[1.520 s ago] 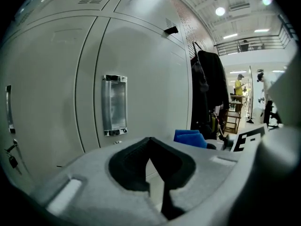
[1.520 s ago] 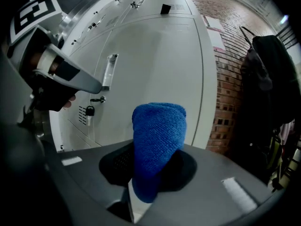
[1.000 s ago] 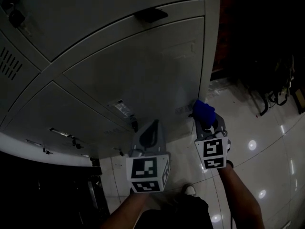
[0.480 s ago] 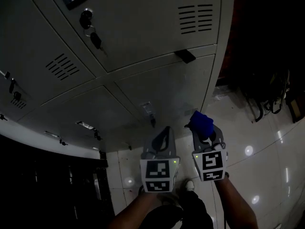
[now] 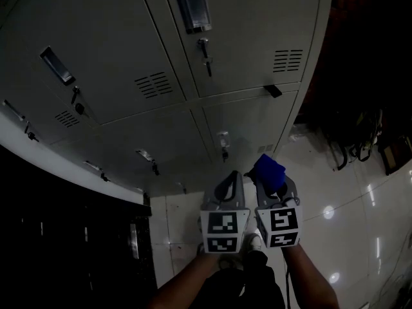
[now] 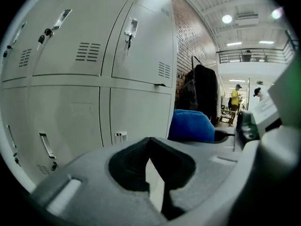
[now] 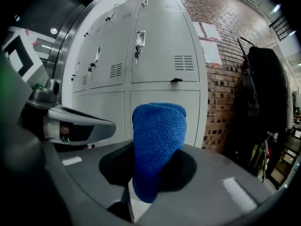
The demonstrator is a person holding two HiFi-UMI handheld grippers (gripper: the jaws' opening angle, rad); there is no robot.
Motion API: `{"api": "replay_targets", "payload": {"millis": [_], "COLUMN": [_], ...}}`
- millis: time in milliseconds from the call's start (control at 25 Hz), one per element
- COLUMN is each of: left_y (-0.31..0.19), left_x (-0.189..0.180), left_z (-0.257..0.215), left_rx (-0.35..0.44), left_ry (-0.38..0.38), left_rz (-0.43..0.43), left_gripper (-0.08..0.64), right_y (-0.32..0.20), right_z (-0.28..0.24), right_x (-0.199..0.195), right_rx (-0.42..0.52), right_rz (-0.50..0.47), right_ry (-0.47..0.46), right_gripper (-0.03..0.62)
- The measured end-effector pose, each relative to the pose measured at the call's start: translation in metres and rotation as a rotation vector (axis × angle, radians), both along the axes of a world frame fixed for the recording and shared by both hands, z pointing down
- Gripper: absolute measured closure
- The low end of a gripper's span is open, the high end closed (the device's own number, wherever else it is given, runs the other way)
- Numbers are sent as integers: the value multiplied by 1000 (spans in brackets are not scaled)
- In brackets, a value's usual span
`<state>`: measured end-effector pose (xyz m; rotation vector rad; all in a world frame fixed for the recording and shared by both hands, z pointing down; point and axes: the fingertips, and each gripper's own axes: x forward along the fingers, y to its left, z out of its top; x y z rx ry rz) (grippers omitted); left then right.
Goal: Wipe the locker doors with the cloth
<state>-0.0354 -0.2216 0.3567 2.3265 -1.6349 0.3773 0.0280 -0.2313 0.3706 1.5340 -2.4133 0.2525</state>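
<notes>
The grey lockers (image 5: pixel 96 127) fill the wall in front of me. Their doors (image 5: pixel 248 124) are flat painted metal, and I judge them stiff enough to take firm pressure, though a handle (image 5: pixel 191 5), keys (image 5: pixel 205 47) and vents (image 5: pixel 288 60) could snag fabric. My left claw (image 5: pixel 230 184) hangs just beside the right one, pressed together on nothing. My right claw (image 5: pixel 275 187) pinches the blue cloth (image 7: pixel 155 145) by its lower end, so a rounded wad stands out past the tips, apart from the doors. The cloth looks light, soft and floppy. A grip low on the folded bundle should keep it bunched for rubbing.
</notes>
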Motion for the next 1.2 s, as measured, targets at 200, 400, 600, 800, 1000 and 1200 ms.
{"api": "replay_targets", "payload": {"millis": [200, 400, 600, 800, 1000, 1200], "left_y": [29, 59, 80, 96, 107, 115], "left_x": [-21, -45, -62, -76, -82, -93], "left_z": [-34, -51, -80, -96, -94, -89], "left_rx": [28, 24, 61, 89, 85, 74], "left_ry": [-1, 12, 44, 54, 55, 56], "left_rz": [-13, -47, -64, -79, -92, -105], "left_gripper": [565, 565, 565, 565, 565, 565], "right_y": [27, 55, 82, 99, 103, 108], "right_z": [-40, -69, -90, -100, -104, -102], "right_x": [-23, -49, -72, -85, -90, -101], "right_rx": [18, 25, 36, 38, 35, 29], "right_rz": [-7, -37, -59, -71, -75, -91], "right_ry": [-6, -9, -21, -25, -18, -19], "right_gripper": [509, 512, 514, 514, 514, 514]}}
